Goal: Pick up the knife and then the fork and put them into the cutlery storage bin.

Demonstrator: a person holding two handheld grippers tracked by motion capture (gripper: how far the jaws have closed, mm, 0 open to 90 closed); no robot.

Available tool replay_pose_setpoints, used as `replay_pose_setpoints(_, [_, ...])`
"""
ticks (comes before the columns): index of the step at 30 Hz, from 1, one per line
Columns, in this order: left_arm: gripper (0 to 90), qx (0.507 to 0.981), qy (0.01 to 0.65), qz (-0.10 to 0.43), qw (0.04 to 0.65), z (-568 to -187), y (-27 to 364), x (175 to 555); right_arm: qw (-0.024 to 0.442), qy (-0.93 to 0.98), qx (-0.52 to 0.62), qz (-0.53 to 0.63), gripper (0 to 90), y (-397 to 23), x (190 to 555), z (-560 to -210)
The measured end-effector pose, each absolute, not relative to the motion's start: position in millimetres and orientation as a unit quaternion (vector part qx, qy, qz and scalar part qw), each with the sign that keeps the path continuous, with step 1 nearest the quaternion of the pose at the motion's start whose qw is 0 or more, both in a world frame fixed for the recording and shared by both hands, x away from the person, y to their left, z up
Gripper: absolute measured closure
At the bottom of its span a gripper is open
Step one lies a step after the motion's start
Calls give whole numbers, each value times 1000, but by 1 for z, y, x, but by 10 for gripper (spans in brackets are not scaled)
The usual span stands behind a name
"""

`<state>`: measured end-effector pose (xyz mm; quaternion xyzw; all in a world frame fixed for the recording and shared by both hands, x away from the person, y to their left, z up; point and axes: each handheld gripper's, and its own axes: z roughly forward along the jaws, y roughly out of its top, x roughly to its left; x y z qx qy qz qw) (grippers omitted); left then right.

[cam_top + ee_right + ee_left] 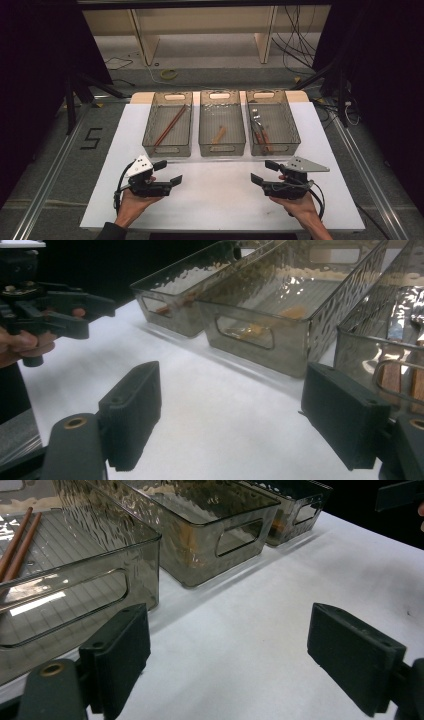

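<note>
**Bins untouched, both grippers parked on the white table**

Bins in a row at 12 o'clock on the table (220, 200): left bin (168, 125) with chopsticks (170, 125), middle bin (222, 125) with a small wooden piece (218, 134), right bin (272, 125) with red-handled utensils (261, 134). Left gripper (167, 172) down at 7 o'clock, cradled from below in an upturned palm, jaws spread wide and pointing toward 2. Right gripper (264, 171) at 5 o'clock, same low hold, jaws wide apart too, aimed toward 10. Nothing between either pair, both well short of the bins.
</note>
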<state>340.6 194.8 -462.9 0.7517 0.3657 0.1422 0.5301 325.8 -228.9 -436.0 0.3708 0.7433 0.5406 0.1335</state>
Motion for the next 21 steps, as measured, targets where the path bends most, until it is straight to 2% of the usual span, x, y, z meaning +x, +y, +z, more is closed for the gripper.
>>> replay_pose_setpoints(21, [167, 752, 364, 140, 531, -463, 195, 340, 143, 740, 376, 539, 236, -237, 311, -445])
